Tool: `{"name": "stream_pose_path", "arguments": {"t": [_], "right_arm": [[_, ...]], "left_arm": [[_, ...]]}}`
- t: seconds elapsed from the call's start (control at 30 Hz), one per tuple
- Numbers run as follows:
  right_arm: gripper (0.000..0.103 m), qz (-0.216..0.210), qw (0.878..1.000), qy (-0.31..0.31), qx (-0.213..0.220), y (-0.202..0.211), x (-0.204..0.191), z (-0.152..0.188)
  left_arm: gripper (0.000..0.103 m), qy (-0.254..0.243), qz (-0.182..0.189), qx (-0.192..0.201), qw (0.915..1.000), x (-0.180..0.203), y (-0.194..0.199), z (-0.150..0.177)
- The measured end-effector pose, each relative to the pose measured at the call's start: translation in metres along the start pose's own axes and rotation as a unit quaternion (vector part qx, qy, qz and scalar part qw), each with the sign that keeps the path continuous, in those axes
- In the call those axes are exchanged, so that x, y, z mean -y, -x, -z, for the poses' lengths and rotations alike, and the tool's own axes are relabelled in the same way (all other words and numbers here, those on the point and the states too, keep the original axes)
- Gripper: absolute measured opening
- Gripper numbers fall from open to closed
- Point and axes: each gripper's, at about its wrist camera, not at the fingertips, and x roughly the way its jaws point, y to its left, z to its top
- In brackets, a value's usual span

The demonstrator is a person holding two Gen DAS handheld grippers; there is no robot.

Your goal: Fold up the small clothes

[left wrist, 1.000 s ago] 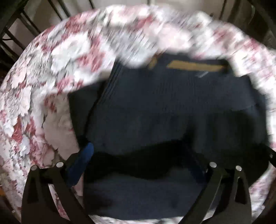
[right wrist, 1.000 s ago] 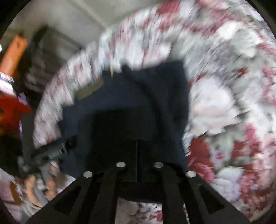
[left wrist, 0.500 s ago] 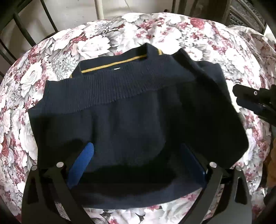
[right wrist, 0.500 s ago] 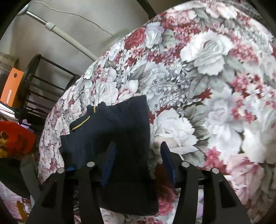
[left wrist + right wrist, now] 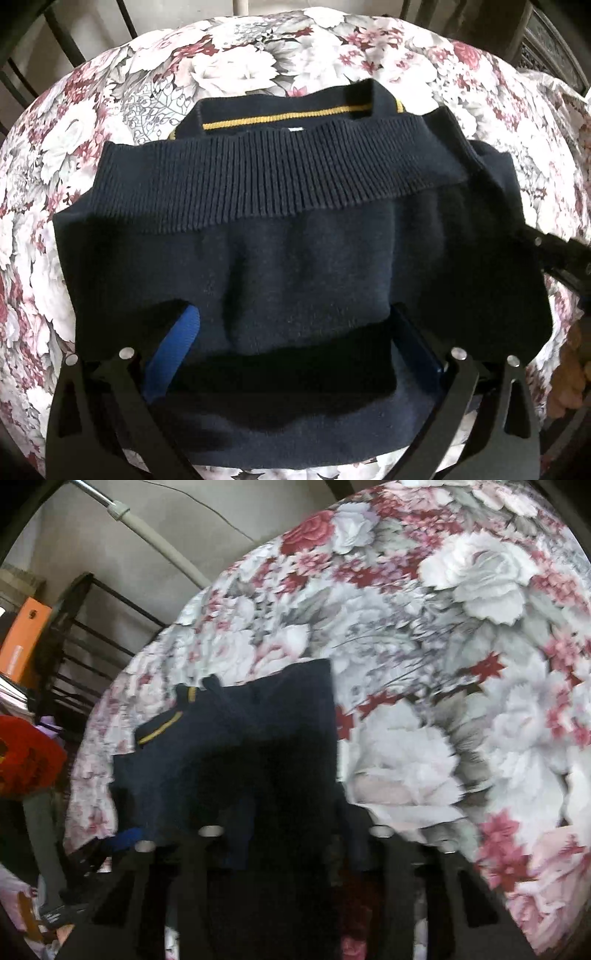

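Observation:
A navy knit sweater (image 5: pixel 295 236) with a yellow-striped collar lies folded on the floral cloth (image 5: pixel 92 122), its ribbed hem turned up across the top. My left gripper (image 5: pixel 295 332) hangs close over the near fold, jaws wide open, with its blue pads (image 5: pixel 173 350) on either side of the fabric. My right gripper (image 5: pixel 295 834) is at the sweater's (image 5: pixel 240 746) right edge; its jaws are closing with dark fabric between them, and no pressing shows in the blur. The right gripper (image 5: pixel 557 258) also shows at the right of the left wrist view.
The floral cloth (image 5: pixel 461 664) stretches far to the right of the sweater. A black metal rack (image 5: pixel 85 638) with an orange box (image 5: pixel 22 638) stands at the left. A red object (image 5: pixel 26 757) lies below them, and a grey pipe (image 5: pixel 155 542) runs along the wall.
The left gripper sank closer to the sweater, still wide open. The right gripper, shut on the fabric a second ago, opened wide, then narrowed again around the sweater's right edge.

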Motion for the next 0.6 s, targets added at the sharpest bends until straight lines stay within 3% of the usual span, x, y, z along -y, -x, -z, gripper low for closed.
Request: {"name": "stream_pose_path", "arguments": {"t": [0.23,0.4,0.6], "right_arm": [[0.028,-0.027,0.999,-0.022,-0.017,-0.012,0.007,0.000],[0.018,0.001,1.000,0.017,0.004,0.001,-0.012,0.000],[0.016,0.009,1.000,0.022,0.014,0.017,-0.028,-0.002]], "left_arm": [[0.099,-0.013,-0.009,0.000,0.9999,-0.007,0.007,0.001],[0.099,-0.006,-0.006,0.000,1.0000,-0.003,0.006,0.001],[0.099,-0.001,-0.004,0.005,1.0000,-0.007,0.020,-0.001]]}}
